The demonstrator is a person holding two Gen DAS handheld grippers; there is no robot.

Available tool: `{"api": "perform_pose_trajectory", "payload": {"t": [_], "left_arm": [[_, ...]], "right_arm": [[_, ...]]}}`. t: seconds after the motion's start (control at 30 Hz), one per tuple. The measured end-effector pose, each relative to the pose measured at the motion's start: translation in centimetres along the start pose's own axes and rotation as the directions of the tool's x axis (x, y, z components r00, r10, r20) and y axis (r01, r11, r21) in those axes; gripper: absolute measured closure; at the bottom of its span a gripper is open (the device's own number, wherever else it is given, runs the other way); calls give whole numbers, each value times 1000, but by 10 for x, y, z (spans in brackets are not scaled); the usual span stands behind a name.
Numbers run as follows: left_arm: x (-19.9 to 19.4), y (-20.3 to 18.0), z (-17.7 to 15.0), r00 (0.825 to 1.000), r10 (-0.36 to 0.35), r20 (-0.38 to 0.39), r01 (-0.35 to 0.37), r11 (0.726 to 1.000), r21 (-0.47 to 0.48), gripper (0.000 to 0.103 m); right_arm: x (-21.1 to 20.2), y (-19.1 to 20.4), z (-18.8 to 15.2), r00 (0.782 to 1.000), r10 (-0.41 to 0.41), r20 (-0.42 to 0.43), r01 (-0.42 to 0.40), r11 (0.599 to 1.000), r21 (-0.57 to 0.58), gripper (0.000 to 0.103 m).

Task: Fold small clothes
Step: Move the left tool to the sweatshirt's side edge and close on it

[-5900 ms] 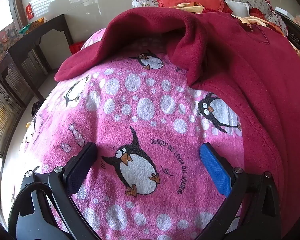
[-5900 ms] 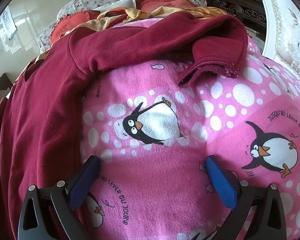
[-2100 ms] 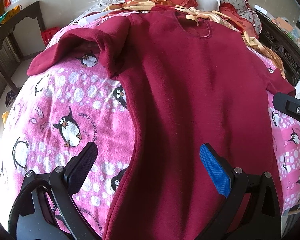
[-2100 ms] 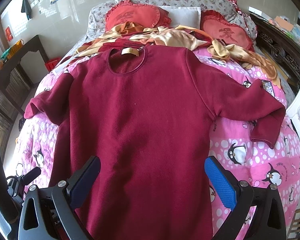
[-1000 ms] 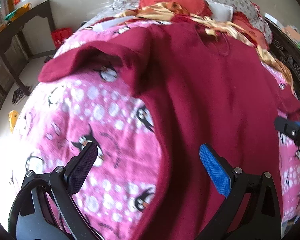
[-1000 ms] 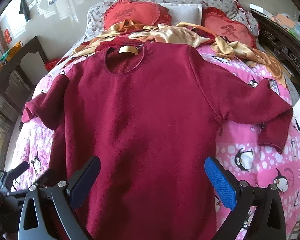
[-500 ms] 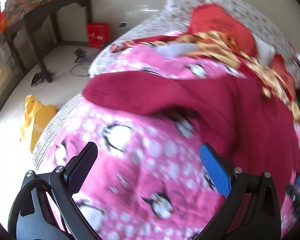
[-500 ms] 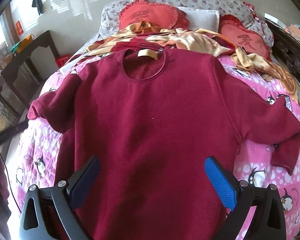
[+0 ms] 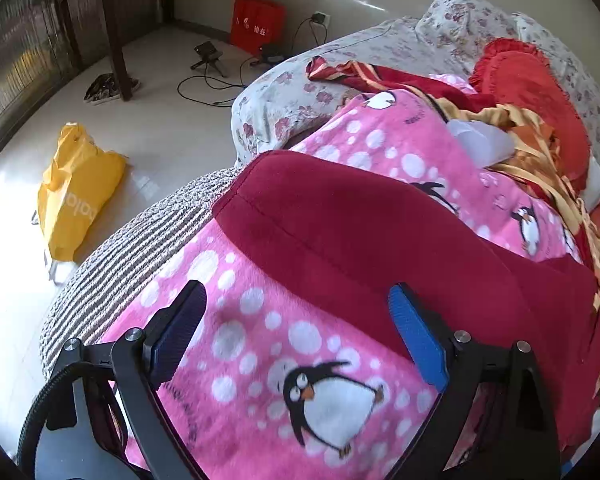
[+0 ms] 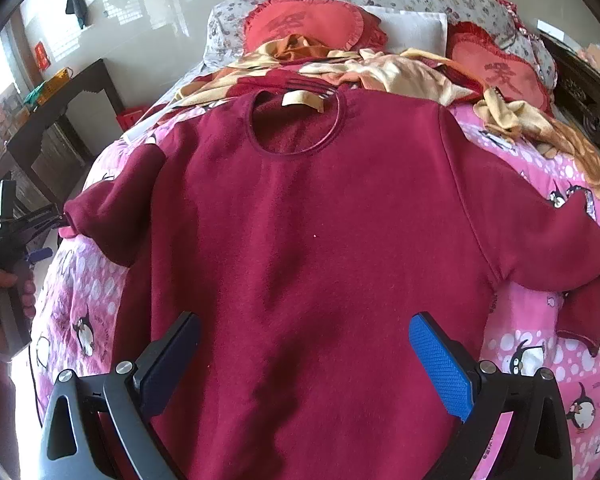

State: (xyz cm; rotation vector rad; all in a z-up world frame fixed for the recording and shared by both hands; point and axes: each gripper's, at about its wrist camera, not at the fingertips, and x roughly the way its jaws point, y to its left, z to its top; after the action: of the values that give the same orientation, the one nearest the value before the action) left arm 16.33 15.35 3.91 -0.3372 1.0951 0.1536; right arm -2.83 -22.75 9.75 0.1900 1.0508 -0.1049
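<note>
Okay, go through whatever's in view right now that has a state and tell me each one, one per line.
Maroon sweater: spread flat, front up, unfolded.
Its left sleeve: lying out on the blanket, ungripped.
Its right sleeve: stretched sideways, cuff bent down.
Left gripper: jaws closing, nothing between them, just short of the sleeve.
Right gripper: open, empty, over the sweater's lower part.
Penguin blanket: spread under the sweater.

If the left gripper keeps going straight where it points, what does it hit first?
Most likely the pink blanket just short of the sleeve edge; the left gripper, jaws closing and empty, frames both, so depth is uncertain.
</note>
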Motion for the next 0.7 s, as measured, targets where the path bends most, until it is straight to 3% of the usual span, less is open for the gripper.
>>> {"api": "perform_pose_trajectory", "payload": {"t": [0.7], "left_arm": [[7, -12, -6, 997, 69, 30, -71, 995, 67, 10]], "right_arm": [[5, -1, -4, 1000, 0, -19, 0, 1000, 7, 0]]}}
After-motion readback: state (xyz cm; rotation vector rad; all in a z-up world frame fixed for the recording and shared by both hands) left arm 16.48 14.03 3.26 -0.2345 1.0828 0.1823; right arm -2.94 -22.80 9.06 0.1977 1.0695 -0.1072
